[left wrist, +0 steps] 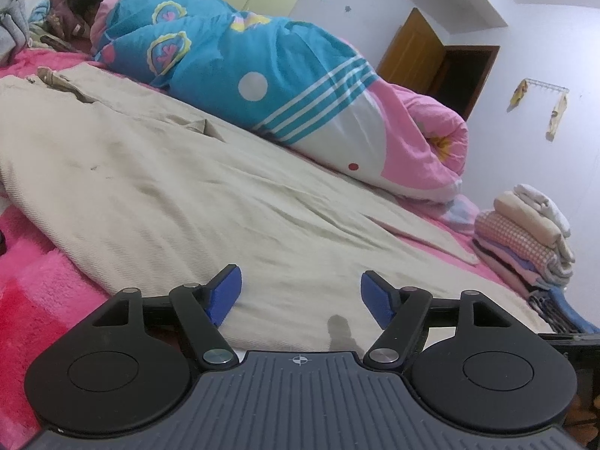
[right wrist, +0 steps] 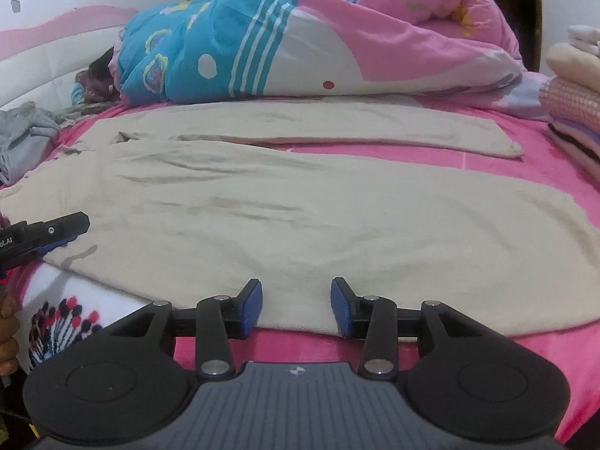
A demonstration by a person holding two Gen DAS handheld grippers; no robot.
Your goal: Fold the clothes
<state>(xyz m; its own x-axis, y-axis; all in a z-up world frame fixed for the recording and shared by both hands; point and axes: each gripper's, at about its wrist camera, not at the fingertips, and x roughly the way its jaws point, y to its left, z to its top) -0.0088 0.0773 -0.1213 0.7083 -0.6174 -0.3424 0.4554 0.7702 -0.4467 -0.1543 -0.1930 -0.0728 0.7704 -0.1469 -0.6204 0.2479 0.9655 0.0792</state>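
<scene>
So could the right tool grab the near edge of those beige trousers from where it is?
Probably yes. The right tool is open, right at the near hem of the beige trousers, with only bare pink bedcover below and nothing between.

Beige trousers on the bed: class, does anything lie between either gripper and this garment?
Nothing visible does. The right gripper and the left gripper each stand open right at the near hem of the beige trousers, with only bare cloth and pink bedspread in front of them.
</scene>
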